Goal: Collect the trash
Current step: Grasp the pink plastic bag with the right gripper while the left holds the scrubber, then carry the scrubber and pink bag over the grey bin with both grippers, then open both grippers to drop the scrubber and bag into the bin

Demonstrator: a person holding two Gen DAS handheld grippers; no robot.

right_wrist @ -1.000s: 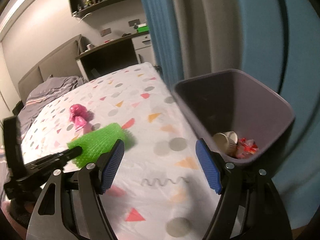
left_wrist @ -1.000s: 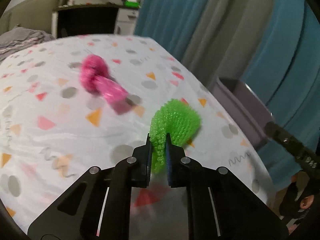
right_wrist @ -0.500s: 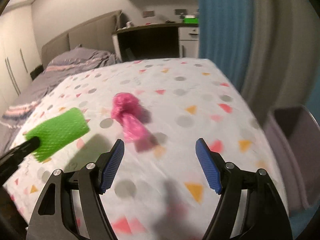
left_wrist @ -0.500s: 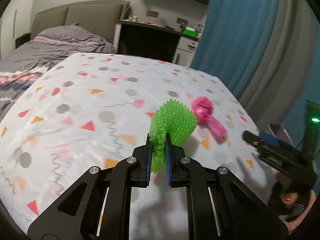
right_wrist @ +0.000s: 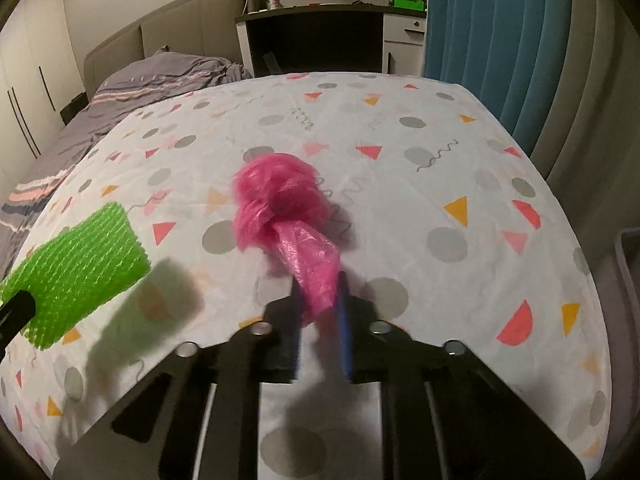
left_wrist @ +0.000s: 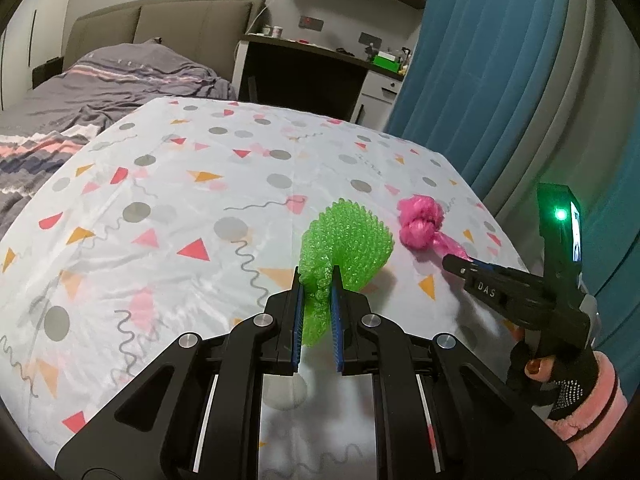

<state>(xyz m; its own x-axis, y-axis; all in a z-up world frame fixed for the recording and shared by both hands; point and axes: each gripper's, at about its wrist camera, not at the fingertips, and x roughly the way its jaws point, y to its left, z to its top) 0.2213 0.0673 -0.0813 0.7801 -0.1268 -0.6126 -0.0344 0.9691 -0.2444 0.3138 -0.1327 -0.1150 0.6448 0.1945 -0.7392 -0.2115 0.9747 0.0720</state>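
A green bubble-wrap roll hangs above the patterned tablecloth, with my left gripper shut on its lower edge. A knotted pink plastic bag lies on the cloth to its right. My right gripper is closing on the bag's loose tail, and both pads touch it. In the left wrist view the right gripper reaches the pink bag from the right, held by a gloved hand. The green roll also shows at the left of the right wrist view.
A grey bin's rim shows past the table's right edge. Blue and grey curtains hang to the right. Behind the table stand a bed with grey bedding and a dark desk.
My right gripper swung from the bin to the pink bag and its wide-open jaws closed around the tail. The left gripper carried the green roll away from the bin side, then held still.
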